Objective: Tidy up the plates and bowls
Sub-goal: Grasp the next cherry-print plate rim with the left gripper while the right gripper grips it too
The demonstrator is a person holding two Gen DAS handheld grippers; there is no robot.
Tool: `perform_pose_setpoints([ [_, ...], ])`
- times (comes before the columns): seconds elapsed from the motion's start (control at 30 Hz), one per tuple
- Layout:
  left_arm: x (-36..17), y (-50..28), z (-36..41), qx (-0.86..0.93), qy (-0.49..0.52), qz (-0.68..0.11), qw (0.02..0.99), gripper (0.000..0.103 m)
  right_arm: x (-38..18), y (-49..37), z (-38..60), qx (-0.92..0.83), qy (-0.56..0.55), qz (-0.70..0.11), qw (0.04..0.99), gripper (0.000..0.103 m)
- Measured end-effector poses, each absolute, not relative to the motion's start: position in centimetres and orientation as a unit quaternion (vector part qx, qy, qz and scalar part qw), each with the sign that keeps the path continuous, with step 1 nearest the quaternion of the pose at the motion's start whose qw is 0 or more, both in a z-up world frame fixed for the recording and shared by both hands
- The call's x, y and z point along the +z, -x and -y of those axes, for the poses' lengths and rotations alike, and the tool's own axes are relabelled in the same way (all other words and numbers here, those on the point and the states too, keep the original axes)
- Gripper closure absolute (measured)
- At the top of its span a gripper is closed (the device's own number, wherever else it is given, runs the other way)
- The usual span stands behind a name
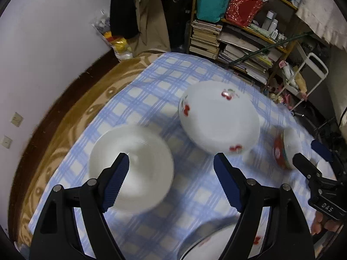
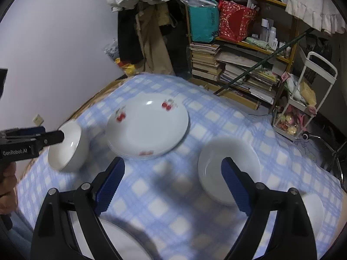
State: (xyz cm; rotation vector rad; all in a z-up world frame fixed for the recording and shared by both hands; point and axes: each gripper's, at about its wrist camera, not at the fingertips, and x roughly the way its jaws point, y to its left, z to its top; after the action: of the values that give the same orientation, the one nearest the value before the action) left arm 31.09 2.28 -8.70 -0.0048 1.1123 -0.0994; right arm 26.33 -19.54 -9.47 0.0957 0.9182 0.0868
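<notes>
Between the left gripper's (image 1: 171,182) spread fingers lies only blue-checked cloth (image 1: 151,99); the jaws stand wide apart, gripping nothing. Behind its left finger (image 1: 115,184) sits a plain white bowl (image 1: 138,151), upright, partly covered by that finger; contact cannot be told. Beyond its right finger, a large white plate with red cherry prints (image 1: 219,117) rests on the cloth, clear of the tongs. Below the right finger, at the near edge of the left wrist view, the rim of another cherry-print dish (image 1: 208,241) shows; only part is visible. To the right, a bowl with a red patterned outside (image 1: 286,147) sits just ahead of the right gripper's (image 1: 312,156) tips.

From the right wrist view, the right gripper (image 2: 173,184) also stands wide apart with bare cloth between its fingers. Behind its right finger sits a shallow white bowl (image 2: 219,166), overlapped by the finger; touching or not, cannot tell. Ahead and slightly left, the cherry-print plate (image 2: 149,125), lying flat. Far left, the other gripper's tips (image 2: 54,136) reach over the plain white bowl (image 2: 69,149). Near the left finger's base, a white dish (image 2: 121,238), blurred. Outside the right finger, another white dish (image 2: 314,210), partly hidden. Motion blur softens most edges.
</notes>
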Motion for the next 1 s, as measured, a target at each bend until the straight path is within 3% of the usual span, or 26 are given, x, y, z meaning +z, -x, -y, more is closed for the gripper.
perform_pose_setpoints([
  [0.37, -12.5, -40.6, -0.9, -0.040, 0.000, -0.559, 0.828, 0.024, -12.4, -35.1, 20.9, 0.029, -0.093, -0.486, 0.868, 0.010],
  [0.67, -16.3, -44.2, 1.0, -0.087, 0.021, -0.608, 0.789, 0.025, -16.0, -38.9, 20.6, 0.025, -0.069, -0.540, 0.838, 0.034],
  [0.7, -16.7, -44.3, 1.2, -0.084, 0.014, -0.614, 0.785, 0.032, -16.6, -39.2, 20.6, 0.023, -0.065, -0.549, 0.833, 0.038],
  [0.77, -17.4, -44.4, 1.3, -0.075, 0.012, -0.622, 0.779, 0.056, -17.5, -39.7, 20.7, 0.025, -0.062, -0.562, 0.824, 0.045],
  [0.8, -17.6, -44.4, 1.3, -0.076, 0.022, -0.626, 0.776, 0.065, -17.8, -39.7, 20.7, 0.023, -0.057, -0.562, 0.825, 0.057],
  [0.87, -18.0, -44.7, 1.3, -0.074, 0.023, -0.628, 0.775, 0.064, -18.0, -39.8, 20.6, 0.014, -0.033, -0.559, 0.828, 0.069],
  [1.0, -19.5, -45.1, 0.8, -0.060, 0.038, -0.644, 0.761, 0.071, -18.7, -40.1, 20.6, 0.024, -0.058, -0.569, 0.820, 0.070],
])
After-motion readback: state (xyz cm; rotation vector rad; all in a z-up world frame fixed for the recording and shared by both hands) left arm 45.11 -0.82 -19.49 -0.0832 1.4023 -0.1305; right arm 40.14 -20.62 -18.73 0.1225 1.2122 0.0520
